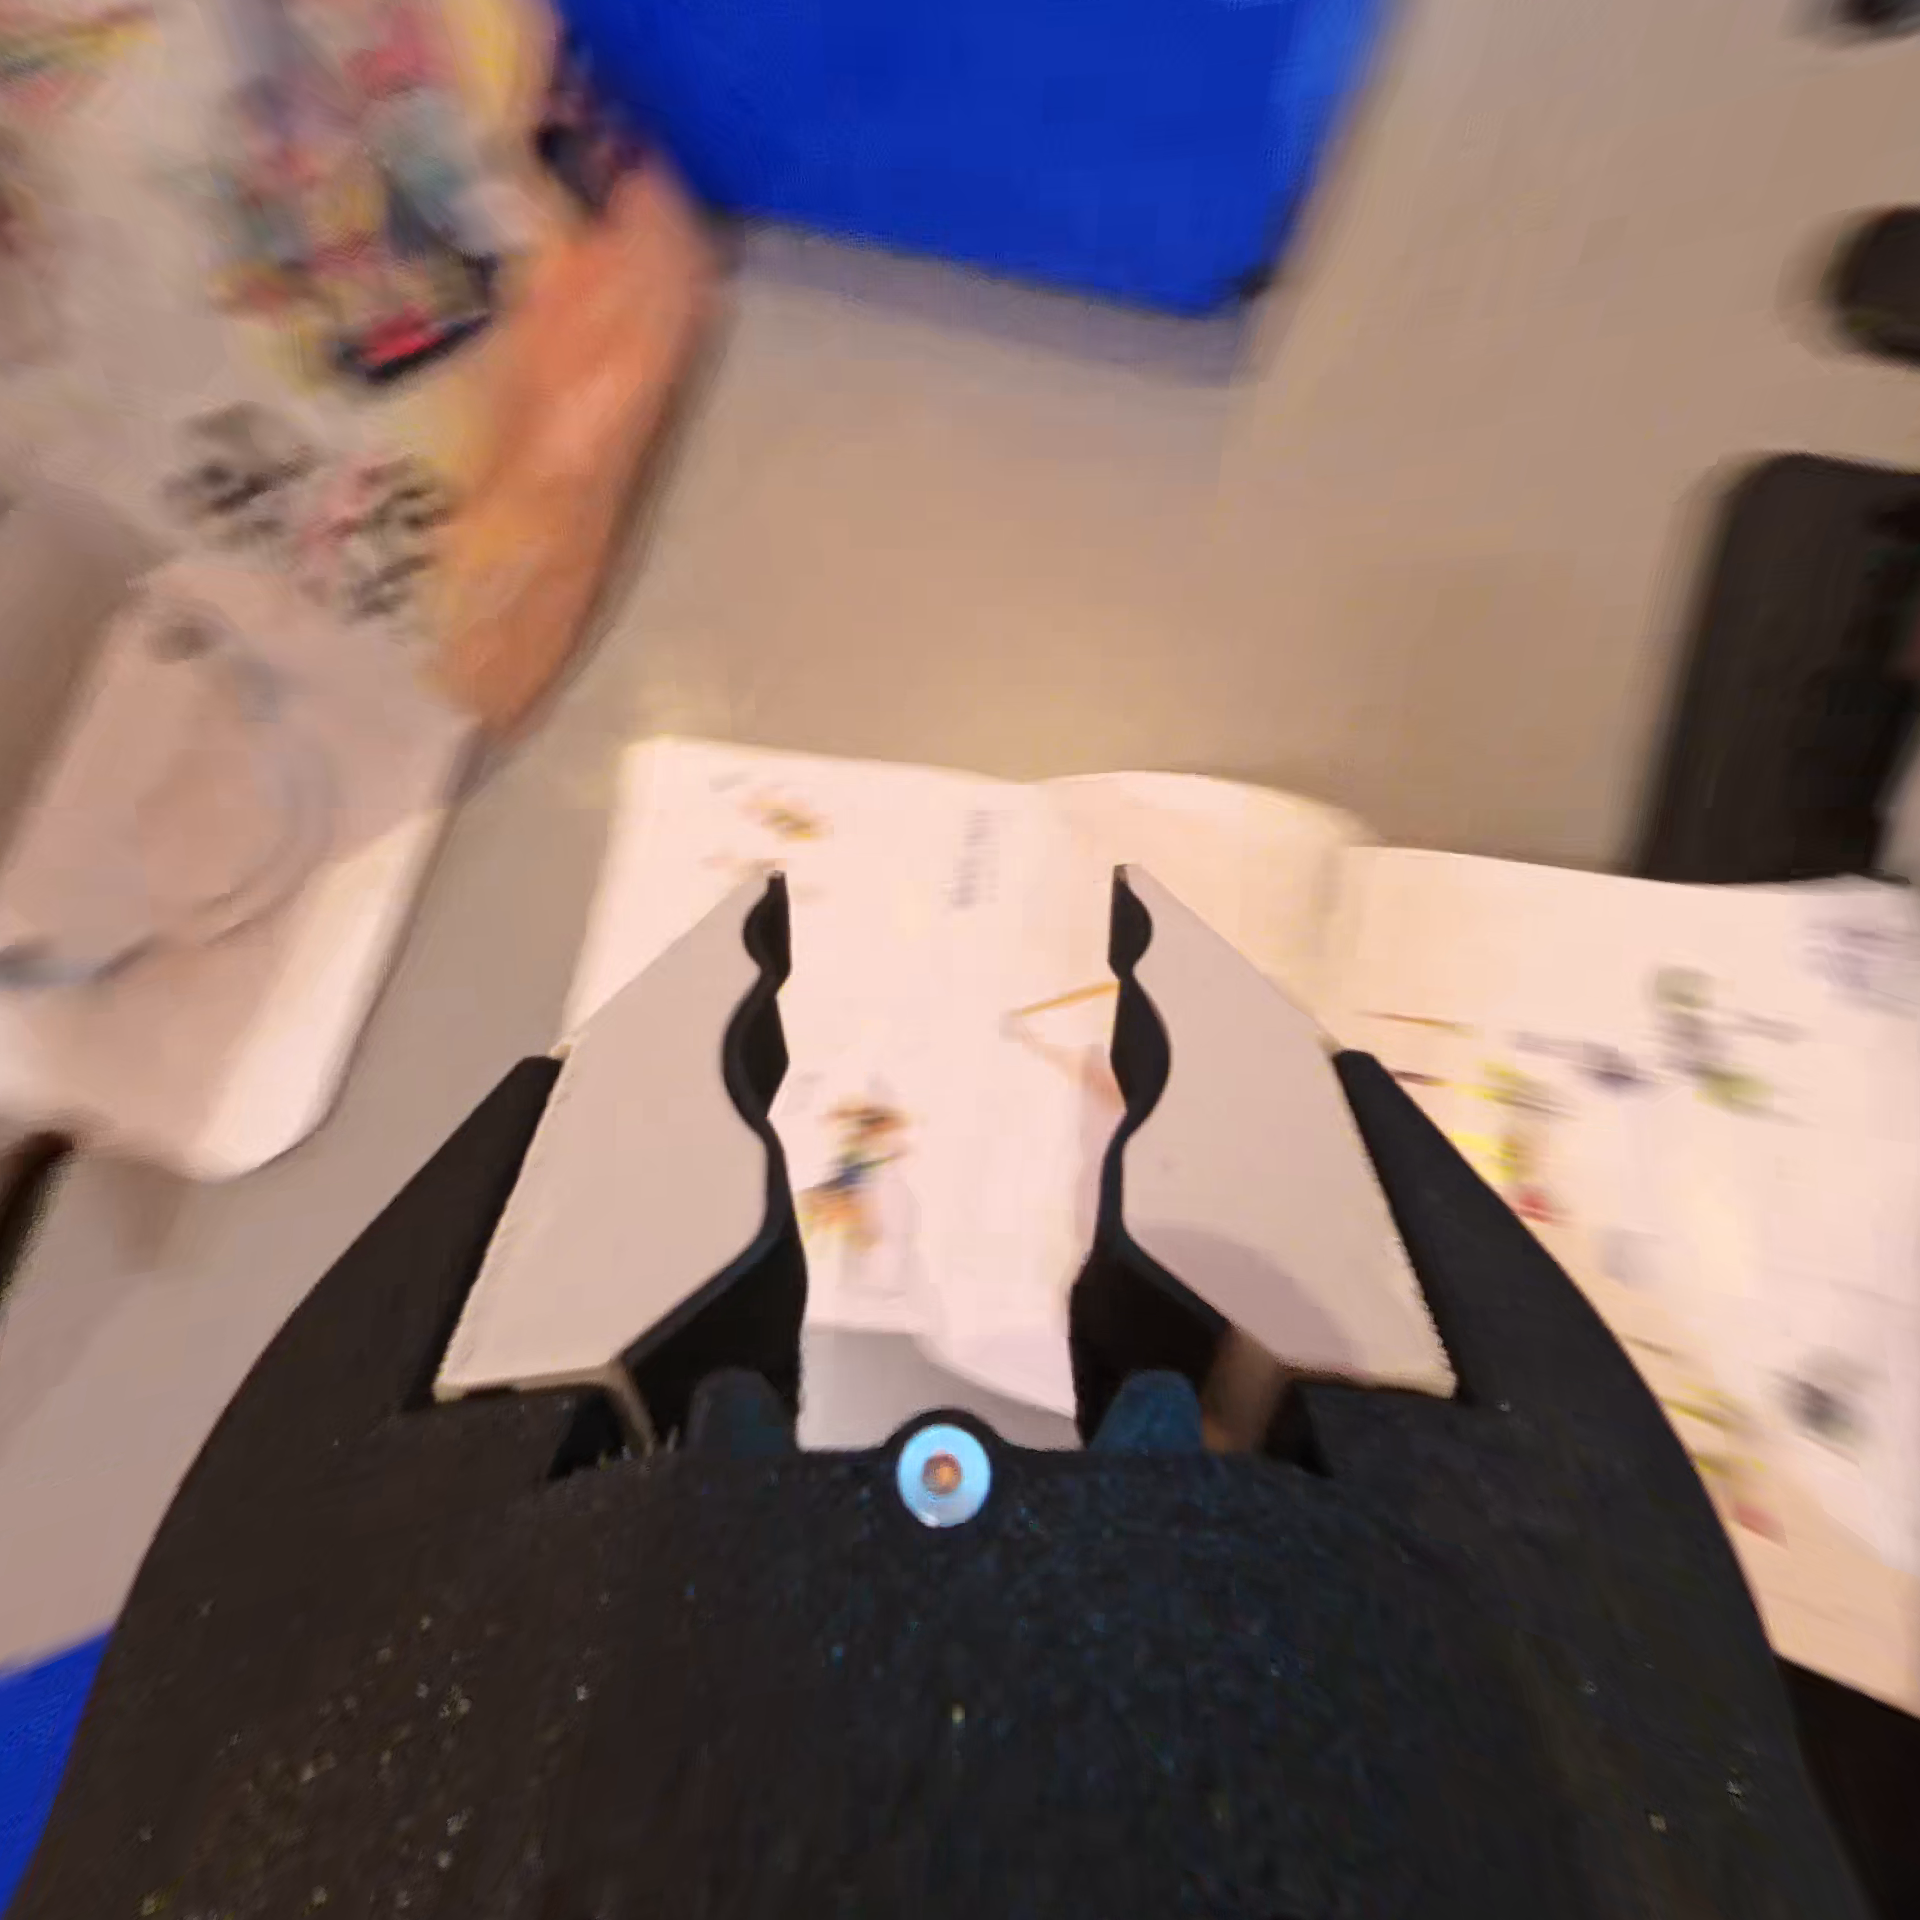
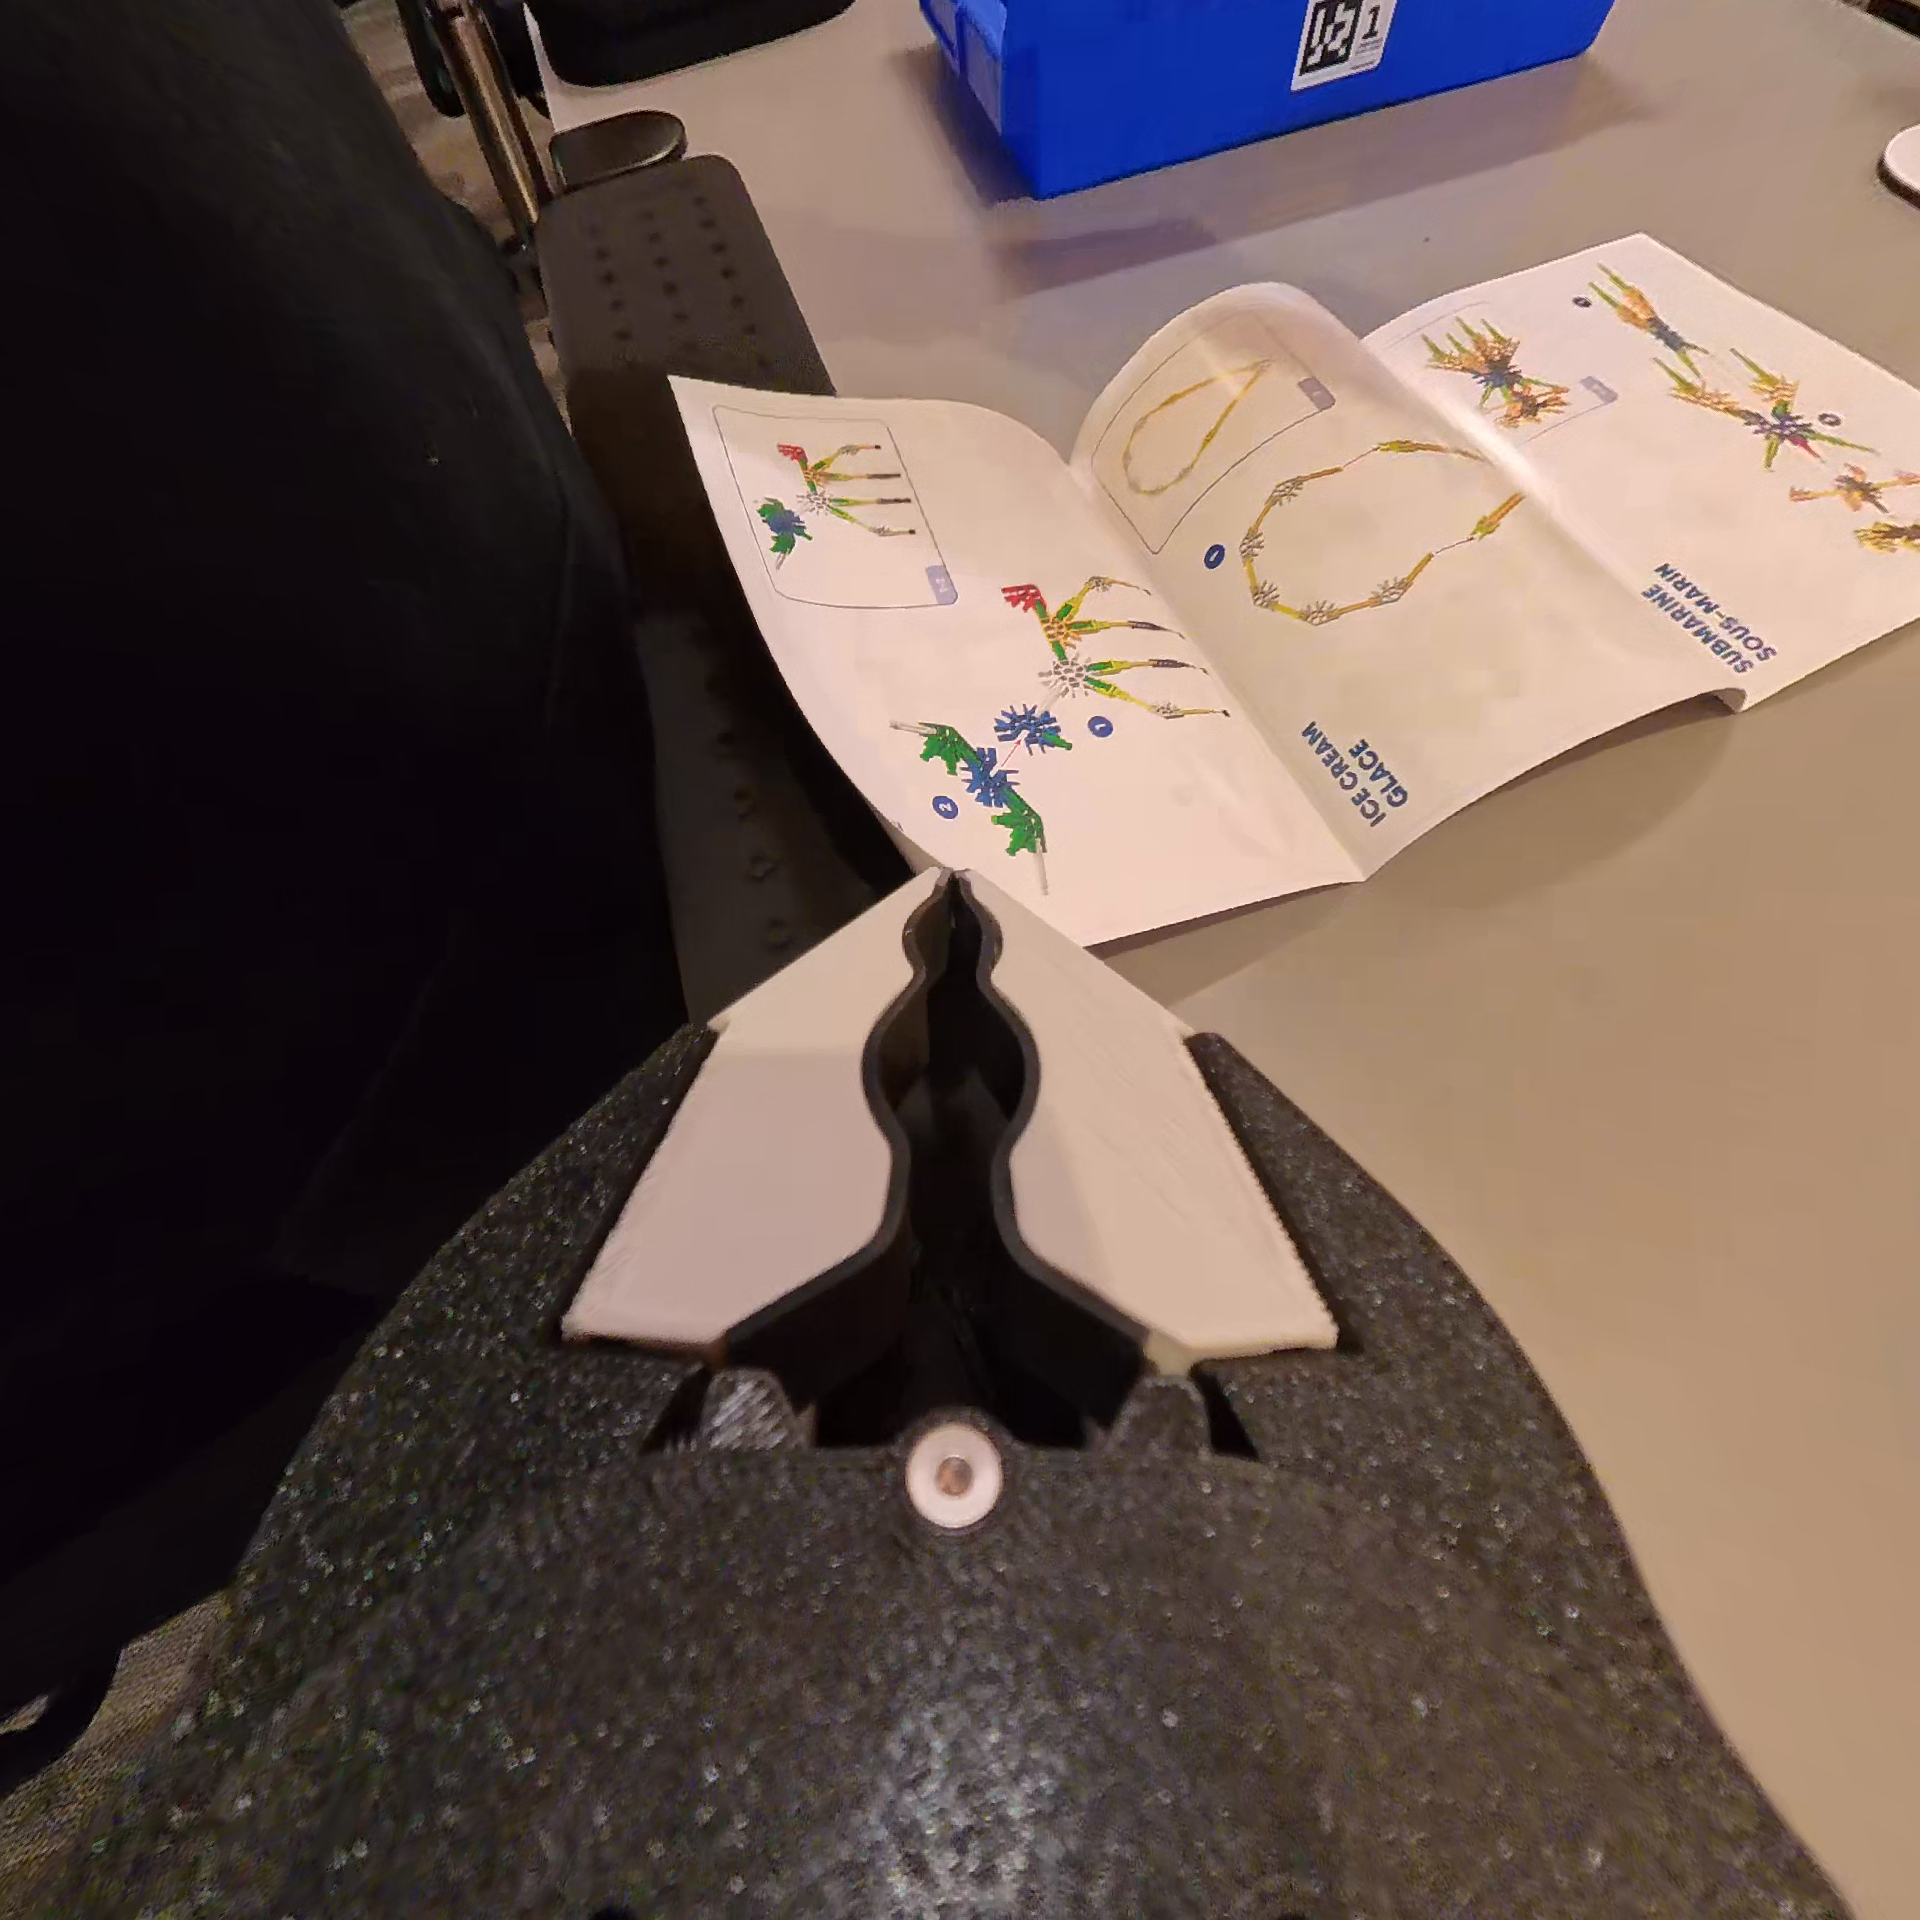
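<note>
Two hand-held grippers are seen: the left hand-held gripper [image 1: 943, 883] is held open over the booklet [image 1: 935, 1039]; the right hand-held gripper [image 2: 954, 881], closed and empty, is poised at the booklet's [image 2: 1247, 582] near corner. Beyond the booklet, a blue bin [image 2: 1247, 94] is set on the surface [image 2: 1558, 1143].

An open instruction booklet [image 2: 1299, 582] with coloured build diagrams lies flat on the grey table [image 2: 1558, 1143], across the middle of the right wrist view. A blue bin [image 2: 1247, 104] bearing a black-and-white marker sticker stands at the top. A black perforated chair seat [image 2: 665, 312] sits at the table's left edge. In the blurred left wrist view, an orange-edged printed sheet [image 1: 582, 416] fills the upper left.
</note>
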### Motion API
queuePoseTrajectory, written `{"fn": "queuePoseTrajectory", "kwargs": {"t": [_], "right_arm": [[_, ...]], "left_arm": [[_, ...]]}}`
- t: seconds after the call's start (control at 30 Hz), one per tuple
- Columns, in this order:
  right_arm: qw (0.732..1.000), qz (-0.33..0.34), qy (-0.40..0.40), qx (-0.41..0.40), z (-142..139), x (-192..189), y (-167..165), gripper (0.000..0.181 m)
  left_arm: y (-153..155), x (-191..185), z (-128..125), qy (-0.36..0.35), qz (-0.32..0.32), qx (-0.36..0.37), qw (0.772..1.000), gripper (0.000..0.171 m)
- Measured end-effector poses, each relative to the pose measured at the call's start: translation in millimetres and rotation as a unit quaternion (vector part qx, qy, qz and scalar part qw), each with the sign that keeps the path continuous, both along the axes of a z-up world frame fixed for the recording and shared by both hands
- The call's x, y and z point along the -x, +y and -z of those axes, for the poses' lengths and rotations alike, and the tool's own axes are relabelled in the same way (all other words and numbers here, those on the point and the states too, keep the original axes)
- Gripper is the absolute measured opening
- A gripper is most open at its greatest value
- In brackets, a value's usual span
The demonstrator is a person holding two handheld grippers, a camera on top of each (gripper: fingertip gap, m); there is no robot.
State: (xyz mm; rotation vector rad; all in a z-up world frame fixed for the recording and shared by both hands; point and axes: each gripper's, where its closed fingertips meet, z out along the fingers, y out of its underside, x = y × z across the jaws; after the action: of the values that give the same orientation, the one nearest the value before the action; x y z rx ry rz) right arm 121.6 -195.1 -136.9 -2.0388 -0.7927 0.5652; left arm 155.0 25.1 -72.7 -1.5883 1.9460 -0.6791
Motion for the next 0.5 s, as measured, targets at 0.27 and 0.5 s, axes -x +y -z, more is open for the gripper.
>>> {"fn": "queuePoseTrajectory", "kwargs": {"t": [0.27,0.5], "right_arm": [[1.0,0.0,0.008,0.003,-0.5,3.0,6.6,0.0],[0.999,-0.011,-0.02,0.041,22.5,7.9,-6.5,0.0]], "left_arm": [[-202.1,50.1,68.8,0.099,0.204,0.193,0.954,0.054],[-219.3,54.6,97.1,0.09,0.183,0.242,0.949,0.041]]}}
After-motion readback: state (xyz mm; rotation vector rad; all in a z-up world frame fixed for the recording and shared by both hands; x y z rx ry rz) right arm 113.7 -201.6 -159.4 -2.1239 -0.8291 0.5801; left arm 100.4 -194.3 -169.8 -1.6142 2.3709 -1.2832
